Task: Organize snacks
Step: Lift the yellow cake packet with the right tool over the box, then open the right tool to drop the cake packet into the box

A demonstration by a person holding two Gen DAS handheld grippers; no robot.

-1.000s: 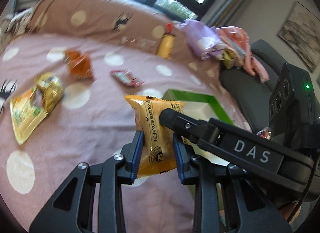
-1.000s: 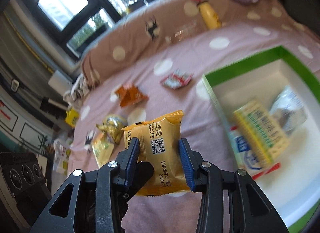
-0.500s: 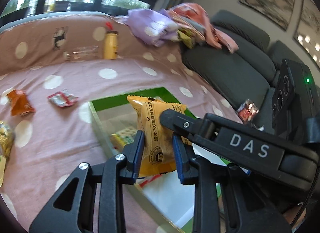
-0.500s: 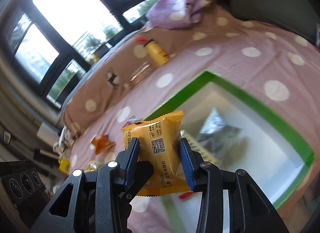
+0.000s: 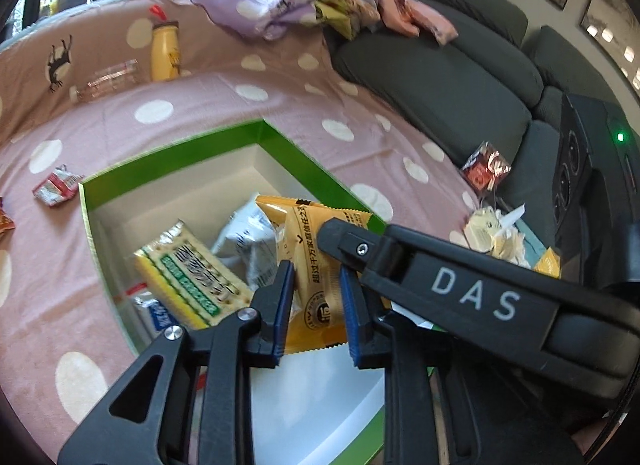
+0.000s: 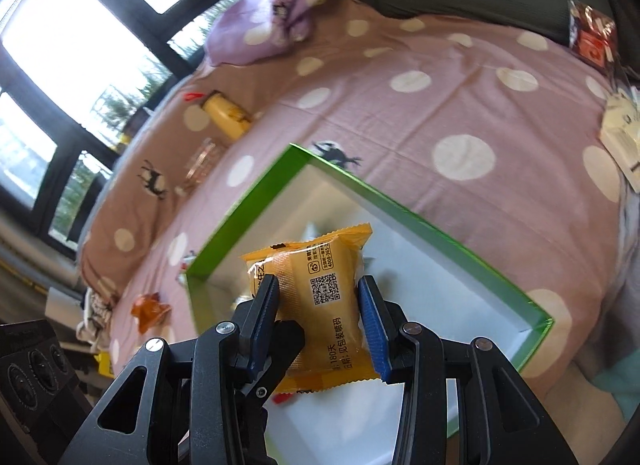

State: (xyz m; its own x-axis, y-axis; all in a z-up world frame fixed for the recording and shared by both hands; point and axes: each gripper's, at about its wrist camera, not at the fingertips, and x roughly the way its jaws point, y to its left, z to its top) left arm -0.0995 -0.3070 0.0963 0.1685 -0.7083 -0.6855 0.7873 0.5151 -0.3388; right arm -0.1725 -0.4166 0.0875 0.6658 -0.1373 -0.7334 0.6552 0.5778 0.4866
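Note:
A yellow snack packet [image 5: 298, 225] hangs above the open green-rimmed box [image 5: 172, 161]. My left gripper [image 5: 316, 279] pinches its lower half between blue pads, and its jaws are closing tighter on it. The right gripper's black finger [image 5: 440, 285] reaches in from the right onto the same packet. In the right wrist view the right gripper [image 6: 320, 285] is shut on the packet [image 6: 316, 261] over the box [image 6: 248, 213]. Inside the box lie a yellow-green cracker pack [image 5: 188, 273], a silver packet [image 5: 248, 233] and a blue-white pack [image 5: 156, 313].
The box sits on a pink dotted blanket [image 5: 280, 113]. A red packet [image 5: 54, 187] and an orange packet [image 6: 150, 307] lie left of it. A yellow bottle [image 5: 164, 51] and a clear container [image 5: 108, 79] stand at the back. A grey sofa [image 5: 440, 77] with a red wrapper [image 5: 486, 169] is to the right.
Both grippers have carried the yellow packet to the right, from over the bare blanket to above the green box. The loose snacks on the left have slid out of view.

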